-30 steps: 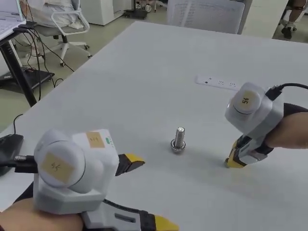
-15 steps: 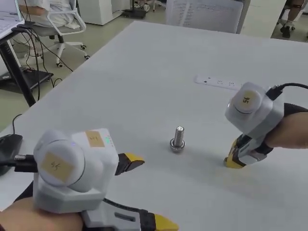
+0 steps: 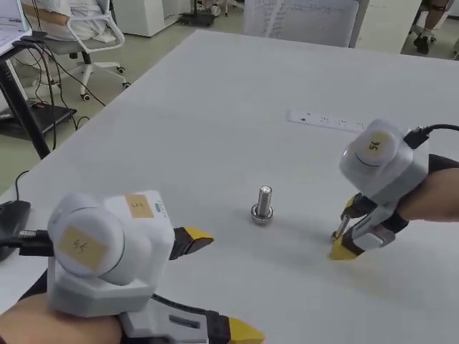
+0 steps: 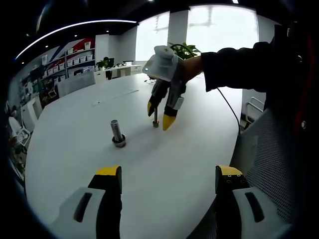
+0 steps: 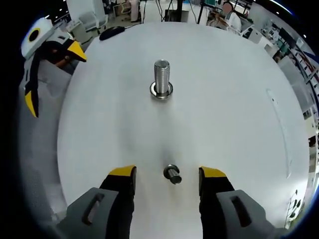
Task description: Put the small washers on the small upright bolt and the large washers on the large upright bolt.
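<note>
In the right gripper view, the right gripper (image 5: 167, 172), jaws parted, straddles the small bolt (image 5: 172, 175) at lower centre, and an off-centre closing would likely topple it on the smooth white desk (image 3: 215, 107). The large bolt (image 5: 161, 79) stands at upper centre, and the left gripper (image 4: 168, 170) is wide and empty. In the head view a power strip (image 3: 326, 120) lies at centre right and an office chair (image 3: 79, 29) at upper left.
</note>
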Demonstrator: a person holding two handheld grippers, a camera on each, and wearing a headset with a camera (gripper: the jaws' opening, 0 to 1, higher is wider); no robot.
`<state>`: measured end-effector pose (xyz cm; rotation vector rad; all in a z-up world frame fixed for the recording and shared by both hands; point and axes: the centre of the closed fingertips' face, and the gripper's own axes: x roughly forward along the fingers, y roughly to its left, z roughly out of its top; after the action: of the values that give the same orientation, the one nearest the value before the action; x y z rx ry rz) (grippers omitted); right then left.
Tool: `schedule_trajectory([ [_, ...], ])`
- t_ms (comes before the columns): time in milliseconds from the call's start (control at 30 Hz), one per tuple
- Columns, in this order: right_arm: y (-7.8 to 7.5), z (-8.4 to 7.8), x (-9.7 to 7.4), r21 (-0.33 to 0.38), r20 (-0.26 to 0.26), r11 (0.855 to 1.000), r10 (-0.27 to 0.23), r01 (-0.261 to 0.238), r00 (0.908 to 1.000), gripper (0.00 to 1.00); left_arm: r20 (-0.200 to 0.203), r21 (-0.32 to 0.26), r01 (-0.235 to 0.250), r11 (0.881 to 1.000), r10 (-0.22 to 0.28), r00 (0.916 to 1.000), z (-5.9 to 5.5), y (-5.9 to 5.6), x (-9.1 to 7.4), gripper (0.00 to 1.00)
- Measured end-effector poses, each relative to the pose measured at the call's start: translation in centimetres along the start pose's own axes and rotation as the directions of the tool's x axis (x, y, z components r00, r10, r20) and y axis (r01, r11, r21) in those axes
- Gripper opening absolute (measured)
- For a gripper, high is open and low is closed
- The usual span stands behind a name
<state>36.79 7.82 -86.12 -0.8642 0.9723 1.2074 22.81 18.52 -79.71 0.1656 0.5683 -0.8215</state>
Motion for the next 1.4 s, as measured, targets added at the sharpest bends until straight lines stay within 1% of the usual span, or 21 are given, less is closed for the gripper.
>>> schedule_trajectory([
  [100, 0.0, 0.0, -0.1, 0.007, 0.008, 1.000, -0.004, 0.004, 1.0000, 0.58, -0.001, 0.001, 0.001, 1.000, -0.001, 1.0000, 0.0, 0.0, 0.0, 0.77],
  [233, 0.2, 0.1, -0.3, 0.035, 0.043, 0.999, -0.001, 0.000, 0.9991, 0.65, -0.002, 0.004, 0.002, 1.000, -0.002, 1.0000, 0.0, -0.1, 0.0, 0.77],
  [367, 0.3, 0.1, -0.4, 0.060, 0.067, 0.998, -0.002, -0.002, 0.9978, 0.72, -0.003, 0.004, 0.004, 1.000, -0.004, 1.0000, -0.1, -0.1, 0.0, 0.77],
  [433, 0.4, 0.0, -0.4, 0.065, 0.071, 0.998, -0.005, 0.000, 0.9974, 0.74, -0.005, 0.007, 0.004, 1.000, -0.004, 1.0000, -0.1, -0.1, 0.0, 0.77],
  [533, 0.4, 0.2, -0.4, 0.090, 0.103, 0.996, -0.014, 0.004, 0.9946, 0.83, -0.004, 0.007, 0.006, 1.000, -0.006, 1.0000, -0.1, -0.2, 0.0, 0.77],
  [667, 0.6, 0.2, -0.6, 0.097, 0.127, 0.995, -0.023, 0.010, 0.9917, 0.87, -0.002, 0.007, 0.006, 1.000, -0.006, 1.0000, -0.1, -0.2, 0.0, 0.77],
  [733, 0.6, 0.4, -0.7, 0.110, 0.152, 0.994, -0.031, 0.014, 0.9879, 0.91, -0.002, 0.008, 0.009, 1.000, -0.009, 1.0000, -0.1, -0.3, 0.1, 0.77],
  [767, 0.8, 0.4, -0.8, 0.117, 0.159, 0.993, -0.030, 0.012, 0.9868, 0.91, -0.003, 0.009, 0.010, 1.000, -0.010, 0.9999, -0.1, -0.3, 0.1, 0.77],
  [900, 1.1, 0.6, -1.3, 0.122, 0.183, 0.992, -0.051, 0.029, 0.9817, 0.93, -0.003, 0.012, 0.015, 1.000, -0.015, 0.9999, -0.1, -0.4, 0.1, 0.77],
  [967, 1.2, 0.8, -1.7, 0.129, 0.203, 0.991, -0.063, 0.037, 0.9771, 0.95, -0.003, 0.012, 0.018, 1.000, -0.018, 0.9998, -0.1, -0.5, 0.1, 0.77],
  [1000, 1.2, 0.8, -1.7, 0.131, 0.207, 0.991, -0.065, 0.038, 0.9762, 0.95, -0.003, 0.014, 0.018, 1.000, -0.018, 0.9998, -0.1, -0.5, 0.1, 0.77],
  [1133, 1.6, 1.1, -2.4, 0.146, 0.240, 0.988, -0.086, 0.052, 0.9668, 0.96, 0.002, 0.015, 0.013, 1.000, -0.013, 0.9999, 0.0, -0.4, 0.1, 0.78],
  [1200, 1.9, 1.0, -2.6, 0.151, 0.245, 0.987, -0.091, 0.055, 0.9651, 0.96, 0.005, 0.010, 0.018, 1.000, -0.018, 0.9998, 0.0, -0.4, 0.1, 0.78],
  [1367, 2.6, 0.9, -3.4, 0.169, 0.278, 0.983, -0.116, 0.071, 0.9536, 0.96, 0.008, 0.020, 0.014, 1.000, -0.014, 0.9999, 0.1, -0.4, 0.0, 0.78],
  [1400, 2.8, 0.7, -3.6, 0.175, 0.279, 0.982, -0.120, 0.073, 0.9527, 0.96, 0.011, 0.018, 0.017, 1.000, -0.017, 0.9998, 0.2, -0.5, 0.0, 0.78],
])
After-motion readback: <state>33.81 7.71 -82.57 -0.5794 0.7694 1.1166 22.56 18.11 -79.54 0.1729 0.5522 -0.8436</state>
